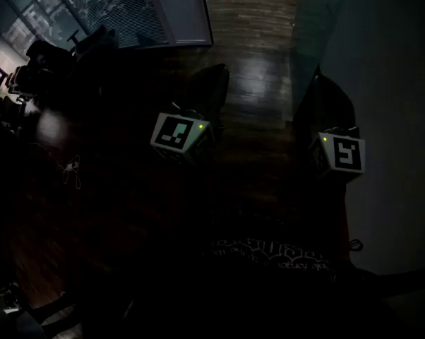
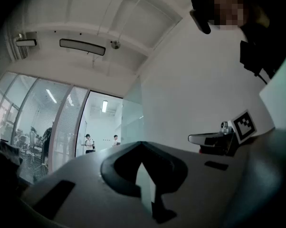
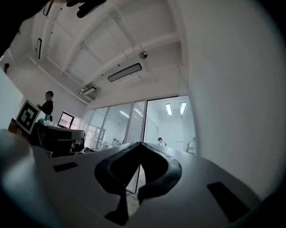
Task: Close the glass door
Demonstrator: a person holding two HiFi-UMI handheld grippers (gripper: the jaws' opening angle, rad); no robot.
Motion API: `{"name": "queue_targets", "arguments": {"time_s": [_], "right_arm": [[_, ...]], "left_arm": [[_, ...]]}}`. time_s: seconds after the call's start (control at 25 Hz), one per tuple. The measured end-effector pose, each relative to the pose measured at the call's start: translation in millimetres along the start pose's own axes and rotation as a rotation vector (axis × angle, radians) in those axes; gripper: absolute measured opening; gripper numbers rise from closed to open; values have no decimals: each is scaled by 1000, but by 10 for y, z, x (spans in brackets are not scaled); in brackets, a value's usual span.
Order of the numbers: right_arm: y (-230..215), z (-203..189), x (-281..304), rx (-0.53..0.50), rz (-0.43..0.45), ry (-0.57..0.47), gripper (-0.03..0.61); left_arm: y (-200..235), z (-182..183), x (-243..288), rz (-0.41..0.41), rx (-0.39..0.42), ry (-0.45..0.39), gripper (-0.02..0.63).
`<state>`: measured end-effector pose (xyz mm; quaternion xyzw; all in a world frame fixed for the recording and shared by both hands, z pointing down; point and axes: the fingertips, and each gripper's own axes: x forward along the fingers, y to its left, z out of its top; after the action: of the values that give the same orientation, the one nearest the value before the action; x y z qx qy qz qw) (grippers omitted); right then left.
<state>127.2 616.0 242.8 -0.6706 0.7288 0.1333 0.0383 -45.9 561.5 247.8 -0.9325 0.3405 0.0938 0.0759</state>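
Head view is dim: the glass door (image 1: 317, 20) stands swung open beside the white wall (image 1: 399, 119), just ahead of the right tool (image 1: 318, 83). Closing it well probably means setting that tool behind the door's free edge and drawing it round steadily. Both tools, with the left tool (image 1: 214, 76) well left of the door, are pressed together, empty and tilted upward.

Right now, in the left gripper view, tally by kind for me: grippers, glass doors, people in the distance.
Grippers: 2 (left gripper, right gripper)
Glass door: 1
Distant people: 2 (person on the left, person on the right)
Total: 5
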Motion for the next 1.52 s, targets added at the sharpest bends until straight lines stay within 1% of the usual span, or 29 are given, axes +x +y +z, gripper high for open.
{"name": "queue_targets", "arguments": {"time_s": [0.4,0.92,1.24,1.44,1.52], "right_arm": [[10,-59,-4,-2,-8,7,3],[-56,-32,-45,11,-42,10,3],[-188,-70,-129,38,-93,17,3],[-176,-179,-90,54,-124,30,3],[-171,-195,-76,45,-129,38,3]], "left_arm": [[-3,-82,12,-16,-7,9,2],[-62,-16,63,-51,-11,-10,2],[-70,-22,16,-76,-50,-50,2],[-56,-127,55,-118,-70,-53,2],[-57,-151,68,-143,-93,-59,2]]}}
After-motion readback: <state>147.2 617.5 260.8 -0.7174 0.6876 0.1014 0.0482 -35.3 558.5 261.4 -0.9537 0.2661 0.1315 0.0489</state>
